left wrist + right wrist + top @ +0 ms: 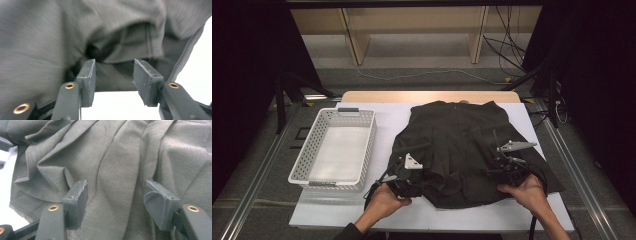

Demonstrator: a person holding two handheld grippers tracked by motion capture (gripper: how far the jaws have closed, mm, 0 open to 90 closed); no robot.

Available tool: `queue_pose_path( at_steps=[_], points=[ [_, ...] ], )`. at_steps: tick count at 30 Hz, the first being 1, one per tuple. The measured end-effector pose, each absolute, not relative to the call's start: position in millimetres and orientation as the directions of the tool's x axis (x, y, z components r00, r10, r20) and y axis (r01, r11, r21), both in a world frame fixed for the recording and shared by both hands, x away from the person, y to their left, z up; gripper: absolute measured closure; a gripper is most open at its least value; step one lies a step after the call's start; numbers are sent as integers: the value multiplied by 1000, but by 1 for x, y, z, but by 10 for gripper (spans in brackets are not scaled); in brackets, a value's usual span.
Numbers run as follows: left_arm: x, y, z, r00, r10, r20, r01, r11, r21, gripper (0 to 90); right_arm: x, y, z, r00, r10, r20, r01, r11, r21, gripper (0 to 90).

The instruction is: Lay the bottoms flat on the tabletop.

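The dark garment (pixel 462 145) covered most of the table's right half, leaving bare white surface (pixel 387 117) only in a strip between it and the white basket (pixel 334 147) and along the near edge. The basket walled off the left side. Both grippers stood at the garment's near hem, jaws apart.

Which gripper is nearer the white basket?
Left. The left gripper sits at the dark garment's near-left hem, just right of the white basket; the right gripper is across the garment.

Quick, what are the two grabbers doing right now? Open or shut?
Left gripper: open, jaws apart at the hem of the dark shirt, gripping nothing.
Right gripper: open, jaws spread over the shirt, gripping nothing.
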State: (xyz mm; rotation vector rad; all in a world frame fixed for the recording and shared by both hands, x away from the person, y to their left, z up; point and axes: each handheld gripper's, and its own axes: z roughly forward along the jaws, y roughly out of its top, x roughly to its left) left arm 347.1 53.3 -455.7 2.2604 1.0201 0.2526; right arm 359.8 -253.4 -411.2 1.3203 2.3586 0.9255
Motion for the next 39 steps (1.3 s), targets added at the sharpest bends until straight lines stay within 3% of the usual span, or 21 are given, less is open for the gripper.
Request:
queue_pose_path(
  at_steps=[3, 6, 8, 10, 17, 25, 29, 35, 39],
  points=[
    [356, 46, -471, 658, 750, -65, 627, -498, 599, 523, 361, -253, -414, -545, 836, 63, 661, 382, 645, 379],
    [358, 41, -480, 655, 755, -30, 610, -504, 612, 617, 362, -253, -416, -546, 835, 69, 667, 383, 639, 381],
    [357, 39, -479, 665, 746, -34, 605, -511, 611, 801, 362, -253, -417, -548, 833, 69, 667, 386, 638, 384],
    [356, 36, -479, 681, 732, -5, 583, -539, 608, 890, 361, -252, -417, -551, 831, 72, 667, 386, 637, 386],
    [363, 41, -456, 696, 709, -115, 589, -471, 657, 897, 361, -251, -416, -554, 829, 72, 663, 387, 640, 389],
    [378, 1, -431, 733, 666, -138, 542, -449, 710, 897, 365, -253, -416, -545, 835, 75, 667, 377, 642, 389],
    [397, -14, -441, 724, 678, -124, 556, -468, 687, 897, 365, -251, -418, -548, 834, 71, 668, 385, 637, 388],
    [387, 4, -438, 736, 664, -131, 556, -483, 677, 882, 363, -255, -416, -551, 831, 75, 662, 381, 646, 387],
    [370, 29, -419, 741, 663, -110, 531, -477, 701, 774, 363, -256, -418, -558, 827, 74, 662, 390, 640, 386]
  ],
)
